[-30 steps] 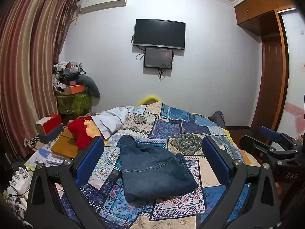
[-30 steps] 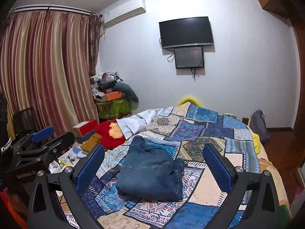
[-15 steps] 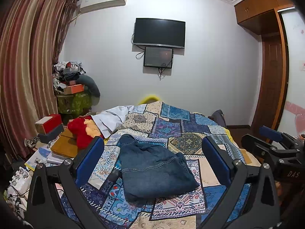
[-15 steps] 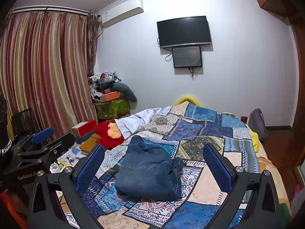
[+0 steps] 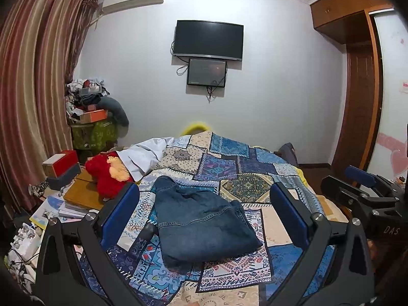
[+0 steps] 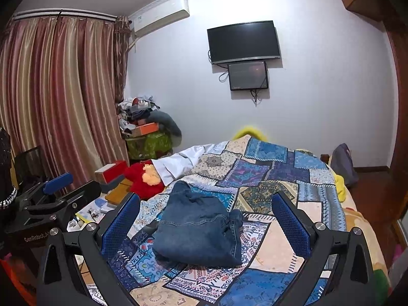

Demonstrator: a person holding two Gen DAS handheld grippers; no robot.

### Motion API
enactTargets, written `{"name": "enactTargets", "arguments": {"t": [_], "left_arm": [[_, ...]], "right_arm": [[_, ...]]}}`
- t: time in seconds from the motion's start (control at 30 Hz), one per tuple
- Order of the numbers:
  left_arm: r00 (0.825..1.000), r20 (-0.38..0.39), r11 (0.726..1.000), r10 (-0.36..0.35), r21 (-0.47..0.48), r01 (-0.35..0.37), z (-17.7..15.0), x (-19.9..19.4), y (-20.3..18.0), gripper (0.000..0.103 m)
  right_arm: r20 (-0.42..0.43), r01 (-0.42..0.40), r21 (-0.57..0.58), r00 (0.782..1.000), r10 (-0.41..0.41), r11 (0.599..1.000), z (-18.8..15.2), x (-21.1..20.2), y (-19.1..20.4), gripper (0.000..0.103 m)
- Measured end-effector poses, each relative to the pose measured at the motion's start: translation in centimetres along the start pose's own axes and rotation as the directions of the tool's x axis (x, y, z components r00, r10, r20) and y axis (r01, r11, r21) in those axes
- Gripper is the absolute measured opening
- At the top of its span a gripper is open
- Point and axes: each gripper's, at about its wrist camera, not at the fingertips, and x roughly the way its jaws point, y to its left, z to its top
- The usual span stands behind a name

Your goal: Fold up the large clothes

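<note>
- Your left gripper (image 5: 204,211) w/ blue-padded fingers (image 5: 121,211) is spread wide, holding nothing, raised above the near edge of the bed and aimed fwd across it.
- Your right gripper (image 6: 205,221) is also spread wide and empty, same raised, level pose; blue textured pads (image 6: 290,223) stand either side of the garment in its view.
- Folded dark-blue denim garment (image 5: 201,223) lies flat on the blue-and-cream patchwork bedspread (image 5: 239,168), near the bed's front, between both sets of fingers in view but not touching them. In the right wrist view (image 6: 199,232) a bunched, knotted bit sticks out at its right edge.
- The two grippers sit side by side: the right one shows at the left cam's right edge, the left one at the right cam's left edge.
- Red plush toy (image 5: 104,176) and white cloth (image 5: 145,155) lie at the bed's far-left side, well apart from the denim.
- Black wall-mounted TV (image 5: 207,40) hangs straight ahead; striped red-gold curtains (image 6: 51,97) to the left.
</note>
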Motion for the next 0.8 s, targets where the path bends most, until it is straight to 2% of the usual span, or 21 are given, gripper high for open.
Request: {"name": "enactTargets", "arguments": {"t": [0.8], "left_arm": [[1.000, -0.003, 1.000, -0.021, 0.022, 0.021, 0.02, -0.02, -0.32, 0.103]], "right_arm": [[0.003, 0.003, 0.006, 1.000, -0.003, 1.000, 0.00, -0.01, -0.25, 0.103]]}}
